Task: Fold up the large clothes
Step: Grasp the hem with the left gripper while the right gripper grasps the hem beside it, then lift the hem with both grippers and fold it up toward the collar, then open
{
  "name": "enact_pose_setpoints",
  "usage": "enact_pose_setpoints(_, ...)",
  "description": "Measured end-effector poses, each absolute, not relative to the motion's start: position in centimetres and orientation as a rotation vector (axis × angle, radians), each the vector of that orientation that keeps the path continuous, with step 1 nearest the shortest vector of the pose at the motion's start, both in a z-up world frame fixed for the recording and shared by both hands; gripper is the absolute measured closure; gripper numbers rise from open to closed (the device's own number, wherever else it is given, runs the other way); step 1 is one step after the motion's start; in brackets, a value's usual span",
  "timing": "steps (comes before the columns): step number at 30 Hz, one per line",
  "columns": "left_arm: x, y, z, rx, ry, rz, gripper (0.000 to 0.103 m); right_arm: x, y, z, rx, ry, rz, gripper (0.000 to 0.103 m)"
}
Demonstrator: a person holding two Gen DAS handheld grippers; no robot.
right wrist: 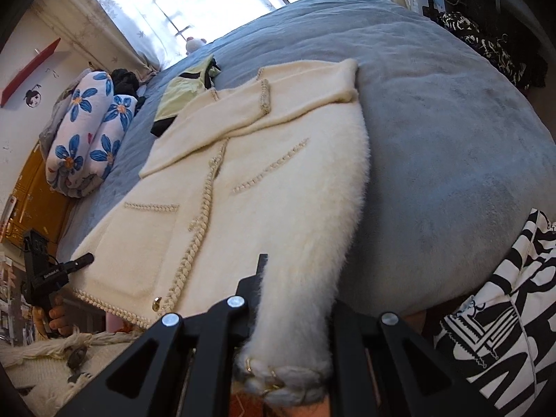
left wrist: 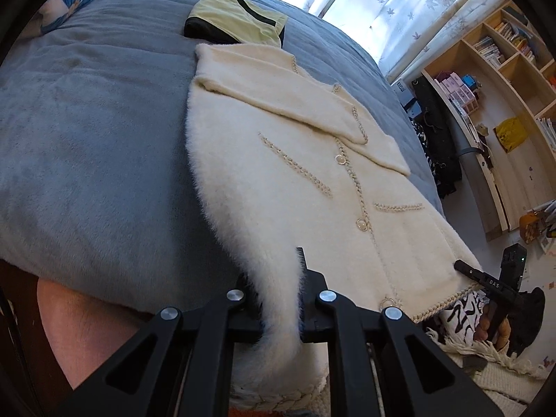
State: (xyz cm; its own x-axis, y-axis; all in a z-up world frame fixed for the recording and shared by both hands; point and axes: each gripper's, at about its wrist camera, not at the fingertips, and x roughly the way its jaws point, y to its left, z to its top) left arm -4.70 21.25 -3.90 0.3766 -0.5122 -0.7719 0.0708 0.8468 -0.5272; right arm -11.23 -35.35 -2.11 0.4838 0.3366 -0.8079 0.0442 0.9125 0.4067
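**Cream fuzzy cardigan held at both hem corners, long axis pointing away over the bed**

Cream, long-piled knit: the cardigan [left wrist: 295,160] is laid front-up on the blue-grey bedspread [left wrist: 90,132], buttons and braided trim visible, both sleeves already crossed over the chest. Its collar end lies far from the tongs, next to a yellow-green folded garment [left wrist: 239,21]; its hem overhangs the near edge of the bed.

Left gripper [left wrist: 278,295]: jaws are closed narrowly on the left hem corner, a tuft of pile being pinched between them. Right gripper [right wrist: 295,299]: jaws are closed on the opposite hem corner, the braided edge hanging below the fingers. Each tong is also seen at the margin of the other view, so the two are spaced across the full hem width.

Judgement: the garment's long axis runs straight ahead from both tongs, hem near, collar far. Neither hand is clearly nearer. A hem-to-collar fold appears to be set up; both corners would need to be carried forward together along that axis, kept level.
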Motion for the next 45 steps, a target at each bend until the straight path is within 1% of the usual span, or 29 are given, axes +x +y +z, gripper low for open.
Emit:
enact_pose_setpoints(5, -3.1, 21.5, -4.2, -0.508, 1.145, -0.404, 0.094, -9.9, -35.5, -1.8, 0.437, 1.051, 0.193, 0.093)
enact_pose_setpoints(9, -0.5, 21.4, -3.8, -0.526, 1.136, -0.415, 0.094, -6.4, -36.1, -1.1, 0.491, 1.05, 0.195, 0.093)
enact_pose_setpoints(13, 4.7, 21.3, -1.8, -0.54, 1.086, -0.426, 0.094, -0.7, -36.3, 0.5, 0.486, 1.044, 0.173, 0.093)
enact_pose_setpoints(18, 14.7, 21.3, -0.1, -0.525, 1.069, -0.38, 0.093, 9.3, -37.7, 2.2, 0.471, 1.036, 0.116, 0.093)
enact_pose_setpoints(20, 18.7, 21.4, 0.0, -0.539, 1.071, -0.349, 0.088, 13.5, -38.7, 2.4, 0.518, 1.033, 0.101, 0.091)
enact_pose_setpoints(21, 21.2, 21.6, -0.3, -0.56, 1.085, -0.328, 0.087, 15.3, -39.3, 2.2, 0.541, 1.035, 0.094, 0.089)
enact_pose_setpoints(23, 25.5, 22.1, -1.7, -0.62, 1.136, -0.284, 0.08, 18.8, -40.3, 1.7, 0.599, 1.027, 0.062, 0.083)
enact_pose_setpoints(24, 26.9, 22.3, -2.4, -0.642, 1.153, -0.266, 0.078, 20.0, -40.4, 1.4, 0.612, 1.021, 0.052, 0.079)
enact_pose_setpoints(25, 28.3, 22.3, -3.1, -0.652, 1.17, -0.253, 0.073, 21.0, -40.5, 1.0, 0.622, 1.015, 0.051, 0.071)
enact_pose_setpoints(26, 30.0, 21.9, -4.2, -0.647, 1.203, -0.25, 0.064, 21.8, -40.5, 0.5, 0.628, 1.016, 0.058, 0.068)
enact_pose_setpoints(27, 30.6, 21.7, -5.1, -0.639, 1.227, -0.245, 0.057, 22.6, -40.4, -0.1, 0.634, 1.019, 0.07, 0.057)
enact_pose_setpoints(28, 31.5, 21.5, -6.0, -0.626, 1.239, -0.233, 0.045, 23.4, -40.4, -1.0, 0.647, 1.026, 0.082, 0.05)
enact_pose_setpoints(29, 32.1, 21.6, -6.7, -0.618, 1.23, -0.204, 0.038, 23.6, -40.4, -1.4, 0.654, 1.02, 0.078, 0.048)
enact_pose_setpoints(30, 32.6, 21.6, -7.1, -0.615, 1.223, -0.19, 0.035, 23.9, -40.5, -2.0, 0.665, 1.01, 0.065, 0.046)
enact_pose_setpoints(31, 33.2, 21.9, -7.7, -0.63, 1.219, -0.188, 0.027, 24.1, -40.7, -2.5, 0.676, 1.005, 0.064, 0.046)
enact_pose_setpoints(32, 33.5, 22.2, -8.2, -0.648, 1.218, -0.187, 0.025, 24.3, -40.8, -3.1, 0.682, 1.003, 0.067, 0.046)
enact_pose_setpoints(34, 34.4, 22.7, -9.3, -0.638, 1.227, -0.145, 0.025, 24.7, -40.6, -4.2, 0.651, 1.007, 0.052, 0.046)
enact_pose_setpoints(38, 35.0, 21.8, -10.3, -0.494, 1.219, -0.122, 0.025, 25.8, -39.8, -6.2, 0.506, 1.044, 0.015, 0.046)
enact_pose_setpoints(45, 35.9, 19.5, -12.2, -0.226, 1.154, -0.126, 0.025, 28.5, -39.7, -9.3, 0.298, 1.045, -0.052, 0.046)
